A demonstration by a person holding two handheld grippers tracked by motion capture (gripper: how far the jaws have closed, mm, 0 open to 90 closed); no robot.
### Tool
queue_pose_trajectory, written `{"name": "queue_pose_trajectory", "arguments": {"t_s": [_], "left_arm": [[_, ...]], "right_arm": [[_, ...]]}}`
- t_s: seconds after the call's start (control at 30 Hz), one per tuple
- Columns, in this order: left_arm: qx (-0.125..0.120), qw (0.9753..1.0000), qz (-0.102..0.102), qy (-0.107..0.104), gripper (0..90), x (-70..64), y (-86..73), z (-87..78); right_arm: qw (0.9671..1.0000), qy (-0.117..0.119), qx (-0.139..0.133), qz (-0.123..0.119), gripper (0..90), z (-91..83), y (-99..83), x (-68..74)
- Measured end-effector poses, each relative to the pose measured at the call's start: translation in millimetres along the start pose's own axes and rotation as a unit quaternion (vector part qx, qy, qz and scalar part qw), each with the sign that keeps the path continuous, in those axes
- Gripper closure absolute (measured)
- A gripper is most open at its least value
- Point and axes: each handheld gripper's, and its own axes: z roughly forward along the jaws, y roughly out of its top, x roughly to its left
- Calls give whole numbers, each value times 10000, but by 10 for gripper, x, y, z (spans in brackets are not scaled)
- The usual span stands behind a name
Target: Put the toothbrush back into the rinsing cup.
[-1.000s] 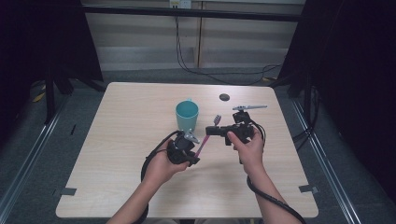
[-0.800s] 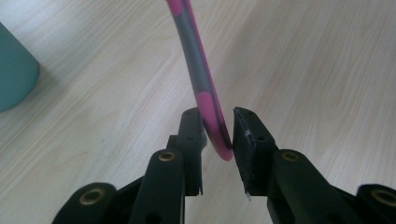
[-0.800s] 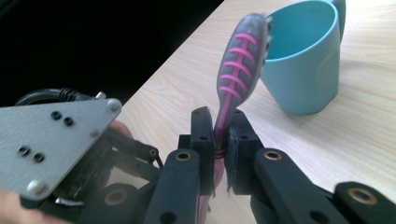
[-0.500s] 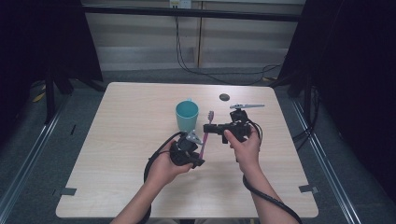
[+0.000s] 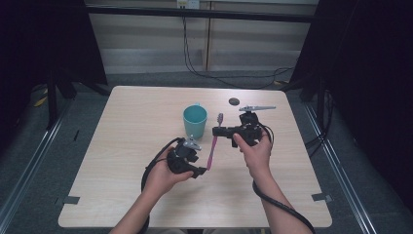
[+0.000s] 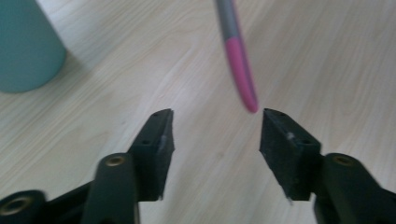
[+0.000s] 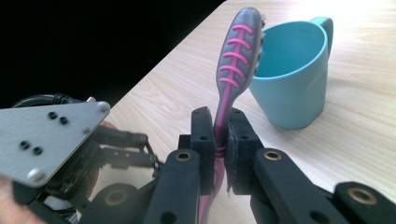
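Note:
A pink and grey toothbrush hangs above the table, bristle head up beside a teal cup. My right gripper is shut on its handle below the head. In the right gripper view the jaws clamp the toothbrush in front of the cup. My left gripper stands open at the handle's lower end. In the left gripper view the pink handle tip hangs just ahead of the open gripper, close to its right jaw and apart from it.
A small dark round object lies on the wooden table behind the right hand. Black cables trail from both grippers toward the near edge. The left gripper's grey plate shows in the right gripper view.
The right gripper has swung the toothbrush so that its handle points down toward the left gripper. The handle's end now sits at the left gripper's open jaws.

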Motion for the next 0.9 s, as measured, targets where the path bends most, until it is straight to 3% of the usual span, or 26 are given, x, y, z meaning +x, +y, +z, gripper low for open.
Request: {"name": "queue_pose_trajectory", "arguments": {"t_s": [0.17,0.57,0.9], "left_arm": [[-50,9999,11,136,364,64,-78,-64],[-153,9998,-88,110,297,207,-328,-134],[-116,9998,-24,187,255,276,-509,-199]], "right_arm": [[10000,-58,17,-60,839,-15,30,8],[9995,-263,-77,-179,839,-66,107,-19],[9982,-499,-85,-316,838,-64,215,-27]]}}
